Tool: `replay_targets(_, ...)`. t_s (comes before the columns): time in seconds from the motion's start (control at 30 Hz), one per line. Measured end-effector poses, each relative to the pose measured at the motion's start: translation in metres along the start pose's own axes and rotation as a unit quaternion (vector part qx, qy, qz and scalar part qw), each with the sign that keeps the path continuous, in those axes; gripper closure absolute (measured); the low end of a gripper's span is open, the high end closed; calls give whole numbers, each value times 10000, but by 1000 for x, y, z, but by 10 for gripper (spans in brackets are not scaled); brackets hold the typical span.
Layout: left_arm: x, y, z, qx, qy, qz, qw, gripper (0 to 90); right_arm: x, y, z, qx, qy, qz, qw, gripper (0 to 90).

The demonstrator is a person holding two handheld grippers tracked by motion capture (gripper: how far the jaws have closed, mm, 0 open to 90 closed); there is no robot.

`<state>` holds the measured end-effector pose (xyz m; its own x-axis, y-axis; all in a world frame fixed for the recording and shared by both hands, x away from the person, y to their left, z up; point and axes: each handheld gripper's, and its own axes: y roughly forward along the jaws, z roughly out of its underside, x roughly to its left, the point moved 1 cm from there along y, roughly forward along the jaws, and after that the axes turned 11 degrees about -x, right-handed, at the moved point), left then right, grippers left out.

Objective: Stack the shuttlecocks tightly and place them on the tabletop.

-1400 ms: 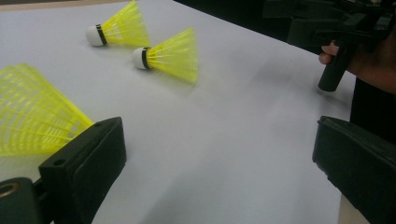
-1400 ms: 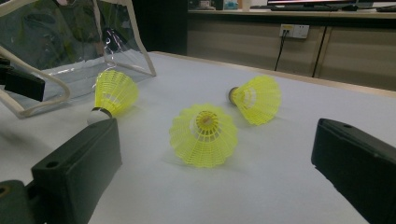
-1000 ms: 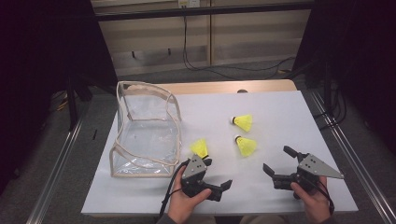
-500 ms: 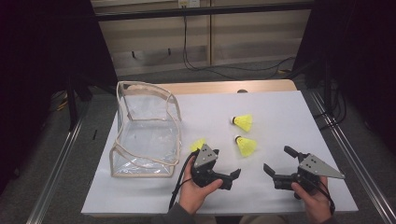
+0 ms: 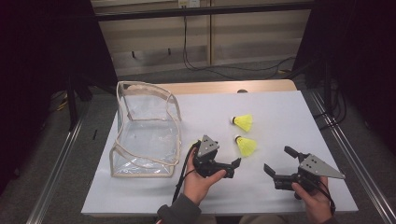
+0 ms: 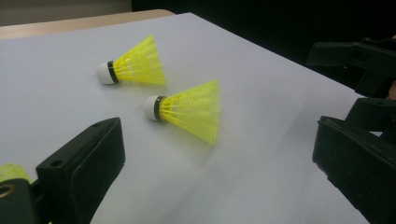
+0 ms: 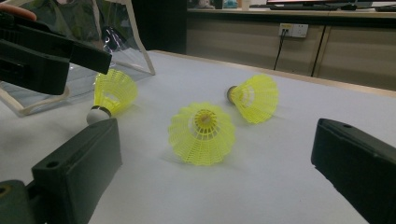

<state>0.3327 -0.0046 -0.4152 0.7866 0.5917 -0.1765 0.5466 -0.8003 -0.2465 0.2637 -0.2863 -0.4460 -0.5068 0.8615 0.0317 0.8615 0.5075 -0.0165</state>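
Note:
Three yellow shuttlecocks lie on the white table top (image 5: 280,112). In the high view the far shuttlecock (image 5: 243,122) and the middle shuttlecock (image 5: 246,145) lie right of centre. The third shuttlecock (image 7: 112,93) rests by the clear bag (image 5: 144,133). My left gripper (image 5: 232,168) is open, just left of the middle shuttlecock (image 6: 189,109), with the far shuttlecock (image 6: 135,67) beyond it. My right gripper (image 5: 279,160) stands open to the right, facing the middle shuttlecock (image 7: 203,133) and the far shuttlecock (image 7: 254,98). Neither gripper holds anything.
The clear zip bag stands open at the left of the table, its wall (image 7: 116,28) behind the third shuttlecock. A wooden strip (image 5: 210,87) edges the far side. Metal rails (image 5: 345,140) run along both sides of the table. Cables lie on the floor beyond.
My left gripper has moved forward and to the right, toward the middle shuttlecock, and now covers most of the third one in the high view. The right gripper has stayed put.

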Motion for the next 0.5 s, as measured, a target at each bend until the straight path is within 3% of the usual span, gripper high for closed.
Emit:
replay_targets(0.13,1,2,-4,-32,7,-7,10000,25,-1,0,0,-12,17,4,10000,8)
replay_targets(0.5,12,9,-8,41,-11,-278,9996,24,-1,-1,0,-12,-3,3,10000,9)
